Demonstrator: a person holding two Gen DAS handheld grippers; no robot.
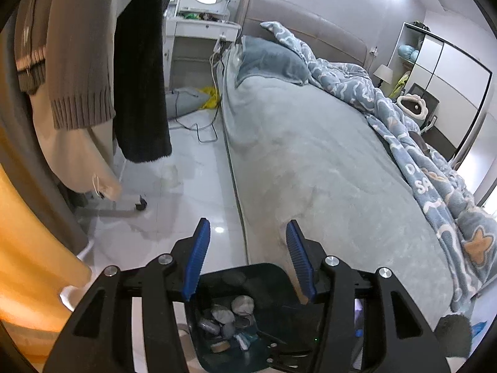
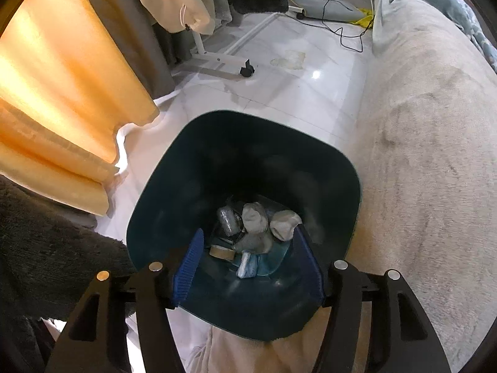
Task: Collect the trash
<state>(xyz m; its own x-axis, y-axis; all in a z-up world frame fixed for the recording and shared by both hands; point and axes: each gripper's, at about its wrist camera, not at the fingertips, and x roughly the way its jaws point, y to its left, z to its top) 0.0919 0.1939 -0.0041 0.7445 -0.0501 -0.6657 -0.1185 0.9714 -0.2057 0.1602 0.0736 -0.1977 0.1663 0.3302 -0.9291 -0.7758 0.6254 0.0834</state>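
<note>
A dark teal trash bin (image 2: 174,168) stands on the white floor beside the bed. At its bottom lie crumpled grey paper balls (image 2: 254,217), a silvery wrapper (image 2: 228,220), a tape roll (image 2: 222,252) and a blue-white packet (image 2: 247,264). My right gripper (image 2: 248,236) hangs over the bin's mouth, pointing down, open with nothing between its blue pads. My left gripper (image 1: 248,225) is higher and looks across the floor and bed; it is open and holds nothing. The bin (image 1: 264,272) shows below it. A pale crumpled scrap (image 2: 289,59) lies on the floor farther off.
A bed with a grey cover (image 1: 326,168) and a blue patterned quilt (image 1: 419,155) fills the right. A wheeled clothes rack (image 2: 223,60) with hanging garments (image 1: 84,62) stands left, beside an orange curtain (image 2: 62,93). Cables (image 2: 344,35) trail on the floor near a white dressing table (image 1: 202,28).
</note>
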